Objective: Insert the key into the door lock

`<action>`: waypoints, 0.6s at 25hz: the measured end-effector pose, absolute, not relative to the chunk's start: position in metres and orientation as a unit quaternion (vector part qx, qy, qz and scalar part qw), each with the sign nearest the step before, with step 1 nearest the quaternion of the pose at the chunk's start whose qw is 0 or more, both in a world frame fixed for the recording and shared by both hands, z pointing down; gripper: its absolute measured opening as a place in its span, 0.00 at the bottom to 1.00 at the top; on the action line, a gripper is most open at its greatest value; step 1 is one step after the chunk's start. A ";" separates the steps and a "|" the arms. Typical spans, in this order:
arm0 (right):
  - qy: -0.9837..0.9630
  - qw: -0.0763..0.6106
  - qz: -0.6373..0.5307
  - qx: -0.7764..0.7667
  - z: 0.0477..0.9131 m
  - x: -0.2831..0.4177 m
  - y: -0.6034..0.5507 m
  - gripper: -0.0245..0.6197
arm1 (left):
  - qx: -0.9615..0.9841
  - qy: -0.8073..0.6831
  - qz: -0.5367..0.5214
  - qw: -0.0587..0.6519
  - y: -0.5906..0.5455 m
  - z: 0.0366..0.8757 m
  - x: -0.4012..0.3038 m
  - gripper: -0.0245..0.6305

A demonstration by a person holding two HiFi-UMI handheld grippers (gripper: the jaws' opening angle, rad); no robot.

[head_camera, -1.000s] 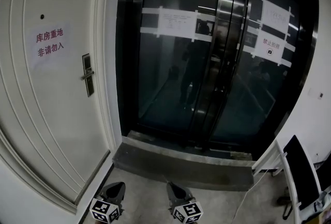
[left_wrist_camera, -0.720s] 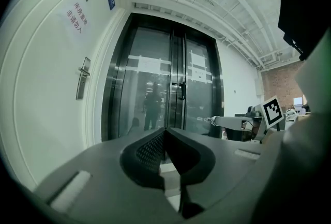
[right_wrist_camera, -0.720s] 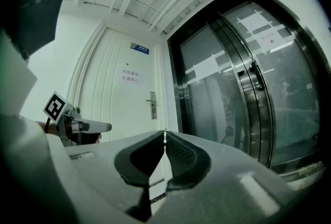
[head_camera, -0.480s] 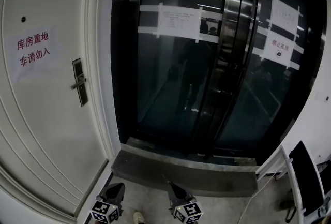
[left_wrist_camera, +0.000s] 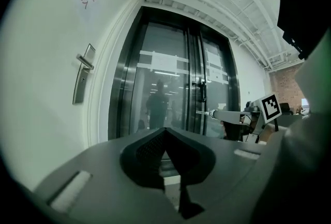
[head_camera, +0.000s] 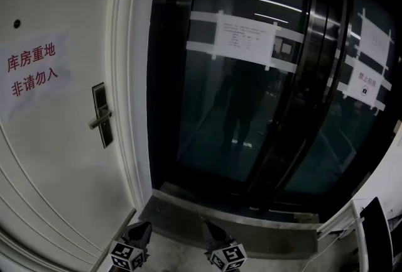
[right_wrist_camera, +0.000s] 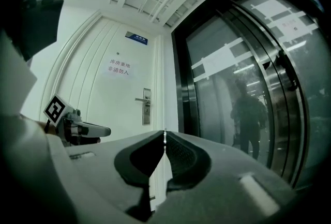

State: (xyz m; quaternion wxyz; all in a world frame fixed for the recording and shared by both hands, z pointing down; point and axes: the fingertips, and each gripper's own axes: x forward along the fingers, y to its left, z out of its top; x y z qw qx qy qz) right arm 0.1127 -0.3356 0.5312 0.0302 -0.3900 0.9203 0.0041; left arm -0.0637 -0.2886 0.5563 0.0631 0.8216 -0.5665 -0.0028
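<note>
1. Two hand-held grippers sit at the near edge of the head view. Both point level and are well apart from the lock.
2. The right gripper (right_wrist_camera: 164, 133) has its jaws pressed together on a thin, bright metal key (right_wrist_camera: 164, 136). The key shows only as an edge-on sliver at the tips, so calling it the key is a judgement.
3. The left gripper (left_wrist_camera: 165, 130) has its jaws closed tip to tip, with nothing between them.
4. The target is a silver rectangular lock plate (head_camera: 100, 115) with a lever handle. It sits at the right edge of the white panelled door (head_camera: 56, 164), far and to the left, below a paper sign (head_camera: 31, 70) with red characters.
5. The dark glass double doors (head_camera: 251, 114) fill the far centre and right. Both grippers stand on the near side of the grey threshold step (head_camera: 213, 217) beneath them.
6. Done, as judged: the key is gripped and carried.
7. Not yet done: closing the distance to the white panelled door, lining the key up with the keyhole, and pushing it in. The keyhole is too small to make out here.
8. Progress estimate: early, in the approach phase.
</note>
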 end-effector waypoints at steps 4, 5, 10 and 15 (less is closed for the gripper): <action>0.928 0.025 0.046 -0.369 0.521 0.080 -0.378 0.05 | 0.810 -0.581 0.000 0.080 -0.311 0.556 -0.097 0.04; 0.930 0.023 0.060 -0.362 0.516 0.072 -0.387 0.06 | 0.805 -0.588 0.000 0.079 -0.314 0.557 -0.107 0.04; 0.935 0.006 0.147 -0.321 0.491 0.023 -0.419 0.05 | 0.772 -0.633 -0.020 0.057 -0.319 0.559 -0.164 0.04; 0.925 -0.016 0.269 -0.267 0.449 -0.036 -0.431 0.05 | 0.743 -0.667 -0.017 0.053 -0.306 0.561 -0.200 0.04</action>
